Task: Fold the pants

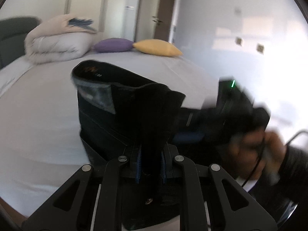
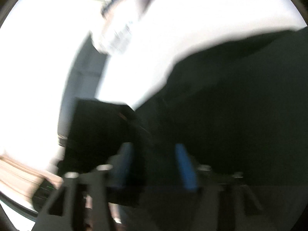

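Dark pants (image 1: 107, 115) hang bunched above the white bed (image 1: 38, 115), with the waistband and a pale pocket lining turned up at the left. My left gripper (image 1: 151, 152) is shut on a fold of that fabric. To the right, a person's hand (image 1: 250, 150) holds the black housing of the right gripper (image 1: 234, 104), close against the pants. The right wrist view is blurred. There my right gripper (image 2: 154, 156) is open, its blue pads (image 2: 185, 165) well apart, and dark pants fabric (image 2: 231, 115) fills the space around and beyond them.
A folded duvet (image 1: 57, 40) lies at the head of the bed, with a purple pillow (image 1: 113, 45) and a yellow pillow (image 1: 157, 47) beside it. Behind them is a half-open door (image 1: 157, 13). White sheet stretches to the left of the pants.
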`<state>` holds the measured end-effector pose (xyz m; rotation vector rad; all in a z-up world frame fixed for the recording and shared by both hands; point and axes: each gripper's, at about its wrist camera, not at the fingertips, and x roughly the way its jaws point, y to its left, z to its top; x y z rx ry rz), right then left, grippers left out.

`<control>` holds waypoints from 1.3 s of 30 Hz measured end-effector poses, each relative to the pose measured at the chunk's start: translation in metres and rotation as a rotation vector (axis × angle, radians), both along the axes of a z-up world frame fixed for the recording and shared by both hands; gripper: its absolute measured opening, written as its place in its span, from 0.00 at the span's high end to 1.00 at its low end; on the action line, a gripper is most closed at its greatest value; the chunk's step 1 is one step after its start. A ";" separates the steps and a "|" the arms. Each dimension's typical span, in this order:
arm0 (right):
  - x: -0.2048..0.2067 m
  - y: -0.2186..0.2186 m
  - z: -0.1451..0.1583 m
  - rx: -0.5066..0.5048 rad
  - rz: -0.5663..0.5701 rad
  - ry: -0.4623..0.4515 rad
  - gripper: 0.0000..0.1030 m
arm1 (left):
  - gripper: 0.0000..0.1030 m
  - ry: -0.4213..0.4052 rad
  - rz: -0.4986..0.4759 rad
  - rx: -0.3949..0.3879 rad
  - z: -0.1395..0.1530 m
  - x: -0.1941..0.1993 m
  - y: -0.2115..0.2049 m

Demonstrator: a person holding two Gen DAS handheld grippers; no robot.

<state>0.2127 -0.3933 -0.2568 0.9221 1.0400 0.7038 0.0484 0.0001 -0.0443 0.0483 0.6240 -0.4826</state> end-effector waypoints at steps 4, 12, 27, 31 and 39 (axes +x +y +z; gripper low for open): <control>-0.013 -0.038 0.010 0.103 -0.022 -0.040 0.12 | 0.86 -0.009 -0.073 0.088 -0.017 -0.010 -0.048; -0.014 -0.026 0.005 0.119 0.047 -0.043 0.08 | 0.86 -0.002 -0.186 0.218 -0.053 -0.019 -0.118; -0.024 -0.070 -0.007 -0.172 -0.034 0.003 0.83 | 0.87 -0.054 -0.342 0.332 -0.094 -0.074 -0.191; -0.033 -0.092 0.004 -0.229 -0.055 -0.037 0.84 | 0.87 -0.056 -0.378 0.327 -0.096 -0.073 -0.219; -0.029 -0.116 0.007 -0.232 -0.082 -0.039 0.84 | 0.87 -0.055 -0.428 0.337 -0.103 -0.093 -0.259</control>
